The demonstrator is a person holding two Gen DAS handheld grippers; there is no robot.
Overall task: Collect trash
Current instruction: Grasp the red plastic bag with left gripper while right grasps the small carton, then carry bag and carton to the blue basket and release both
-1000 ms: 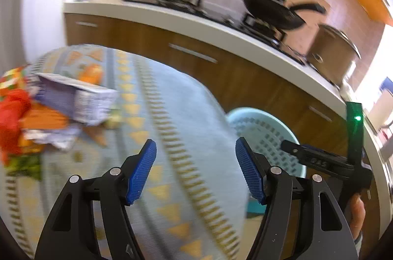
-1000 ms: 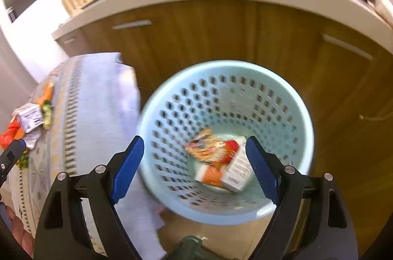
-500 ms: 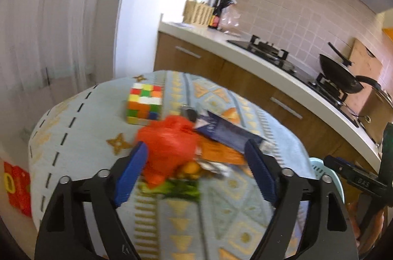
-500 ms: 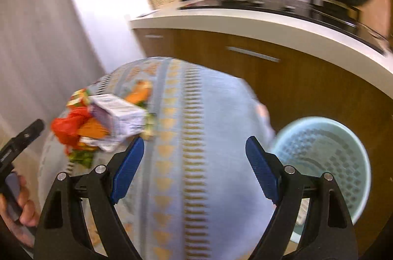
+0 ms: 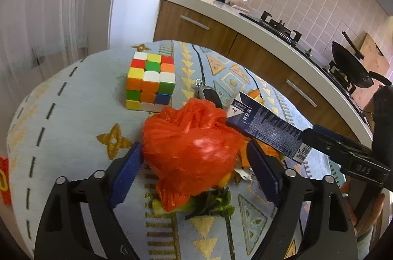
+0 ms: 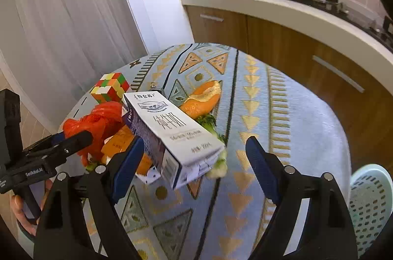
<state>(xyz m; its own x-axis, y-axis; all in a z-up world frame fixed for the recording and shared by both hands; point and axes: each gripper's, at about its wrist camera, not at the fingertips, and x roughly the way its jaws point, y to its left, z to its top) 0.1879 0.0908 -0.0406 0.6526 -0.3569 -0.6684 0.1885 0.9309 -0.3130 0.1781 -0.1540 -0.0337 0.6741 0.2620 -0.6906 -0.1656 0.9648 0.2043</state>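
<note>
While the left tool (image 5: pixel 194 169) hangs over the heap of rubbish on the round tabletop (image 5: pixel 73 117), its blue pads flank the crumpled red plastic bag (image 5: pixel 191 147), and its jaws are closing with the bag between them; the left pad (image 5: pixel 127 174) looks just beside the bag's edge, though whether either pad presses on it cannot be told. The bag lies on leafy green scraps (image 5: pixel 216 203) at the near end of the heap, and a dark blue and white carton (image 5: pixel 267 127) lies slantwise against its right side, reaching toward the right tool, which enters that view from the right edge. A multicoloured puzzle cube (image 5: pixel 151 81) stands on the patterned cloth just behind the bag, with a small dark key fob (image 5: pixel 208 93) beside it. From the right wrist view, the right tool (image 6: pixel 194 166) stands wide with nothing gripped; the carton (image 6: pixel 172 134) lies tilted on the heap, its lower end showing between the blue pads, nearer the left pad. A piece of orange peel (image 6: pixel 203 100) lies behind the carton, the red bag (image 6: pixel 95 122) to its left. A pale perforated basket (image 6: pixel 371 206) stands off the tabletop's edge at the lower right, below the wooden kitchen cabinets (image 6: pixel 282 48).
</note>
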